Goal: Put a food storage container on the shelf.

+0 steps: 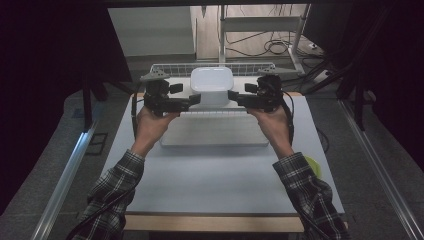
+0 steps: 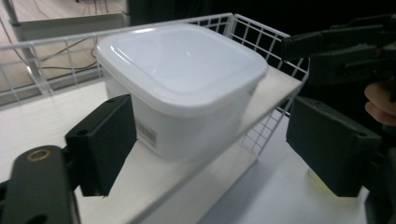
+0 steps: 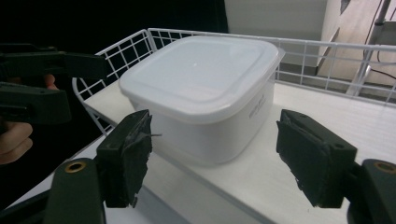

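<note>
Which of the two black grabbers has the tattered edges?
The right gripper: its jaws look torn and ragged at the edges, while those of the left gripper are smooth.

one white lidded container (image 1: 211,85), one wire-walled shelf (image 1: 170,68), two tools, one table (image 1: 220,185)

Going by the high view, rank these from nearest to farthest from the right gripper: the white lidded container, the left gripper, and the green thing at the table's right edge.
From the right gripper:
1. White lidded container, just beside its jaws, on the white shelf.
2. Left gripper, across the container, on its other side.
3. Green thing, back toward the person, by the right sleeve at the table's edge.
</note>
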Demonstrator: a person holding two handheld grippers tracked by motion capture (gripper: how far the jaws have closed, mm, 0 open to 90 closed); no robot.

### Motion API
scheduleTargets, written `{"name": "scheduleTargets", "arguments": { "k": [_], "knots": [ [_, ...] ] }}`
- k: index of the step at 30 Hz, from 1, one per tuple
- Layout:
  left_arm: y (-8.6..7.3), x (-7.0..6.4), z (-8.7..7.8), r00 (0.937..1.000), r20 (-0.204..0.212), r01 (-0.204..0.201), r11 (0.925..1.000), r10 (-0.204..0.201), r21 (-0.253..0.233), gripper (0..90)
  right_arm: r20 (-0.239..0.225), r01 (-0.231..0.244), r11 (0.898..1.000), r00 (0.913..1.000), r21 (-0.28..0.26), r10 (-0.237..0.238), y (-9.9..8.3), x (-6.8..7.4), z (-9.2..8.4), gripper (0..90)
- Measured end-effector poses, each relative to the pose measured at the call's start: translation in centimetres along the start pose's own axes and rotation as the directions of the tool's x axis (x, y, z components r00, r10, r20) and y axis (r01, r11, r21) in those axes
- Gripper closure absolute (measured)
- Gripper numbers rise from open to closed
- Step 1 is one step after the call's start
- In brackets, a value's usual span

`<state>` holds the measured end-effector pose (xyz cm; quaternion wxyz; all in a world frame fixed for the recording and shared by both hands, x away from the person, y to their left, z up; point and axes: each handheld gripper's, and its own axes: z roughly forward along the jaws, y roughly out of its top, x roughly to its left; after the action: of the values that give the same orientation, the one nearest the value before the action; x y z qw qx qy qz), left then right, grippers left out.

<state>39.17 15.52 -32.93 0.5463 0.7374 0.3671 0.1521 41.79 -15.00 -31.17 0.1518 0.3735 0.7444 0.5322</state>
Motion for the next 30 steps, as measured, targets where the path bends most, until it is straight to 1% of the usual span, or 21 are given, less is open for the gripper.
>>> {"name": "scheduleTargets", "arguments": {
  "k": [4,6,8,11,12,16,18,21,24,30],
  "knots": [
    [-1.0,-0.8,-0.5,0.9993,0.009,-0.035,0.9992,0.035,0.016,11.5,-0.009,0.018,1.0,0.9998,0.0,-0.018,-1.0,0.3,-0.8,22.3],
    [-1.5,-1.1,-0.7,0.999,0.017,-0.042,0.999,0.041,0.018,9.7,-0.01,0.034,0.999,0.9994,0.001,-0.034,-1.6,0.5,-1.1,20.8],
    [-2.0,-1.3,-1.0,0.9986,0.026,-0.047,0.9986,0.047,0.022,8.1,-0.025,0.043,0.999,0.9988,0.006,-0.042,-2.2,0.7,-1.4,19.4],
    [-3.0,-1.8,-1.5,0.9979,0.033,-0.057,0.9979,0.056,0.031,6.9,-0.036,0.07,0.997,0.9969,0.015,-0.069,-3.2,1.2,-1.7,16.7],
    [-3.2,-1.9,-1.6,0.9978,0.035,-0.057,0.998,0.056,0.029,6.1,-0.042,0.077,0.997,0.9962,0.019,-0.076,-3.5,1.4,-1.8,16.1],
    [-4.6,-2.6,-2.3,0.9962,0.033,-0.081,0.9965,0.08,0.021,4.7,-0.062,0.093,0.995,0.9939,0.033,-0.091,-4.6,2.0,-2.2,13.6],
    [-5.2,-3.0,-2.6,0.995,0.024,-0.098,0.9949,0.097,0.023,3.8,-0.077,0.092,0.995,0.9931,0.034,-0.089,-5.2,2.3,-2.4,12.5],
    [-6.3,-3.7,-2.9,0.9916,0.008,-0.129,0.9908,0.129,0.04,2.5,-0.088,0.092,0.995,0.9922,0.042,-0.088,-6.0,2.6,-2.7,11.3],
    [-7.2,-4.3,-3.0,0.989,0.013,-0.148,0.9875,0.148,0.055,2.2,-0.09,0.102,0.993,0.9912,0.052,-0.097,-6.9,2.9,-3.0,9.8],
    [-9.0,-5.1,-3.2,0.9868,0.032,-0.161,0.9846,0.159,0.07,3.0,-0.1,0.106,0.992,0.99,0.065,-0.099,-8.6,3.1,-3.6,8.2]
  ]
}}
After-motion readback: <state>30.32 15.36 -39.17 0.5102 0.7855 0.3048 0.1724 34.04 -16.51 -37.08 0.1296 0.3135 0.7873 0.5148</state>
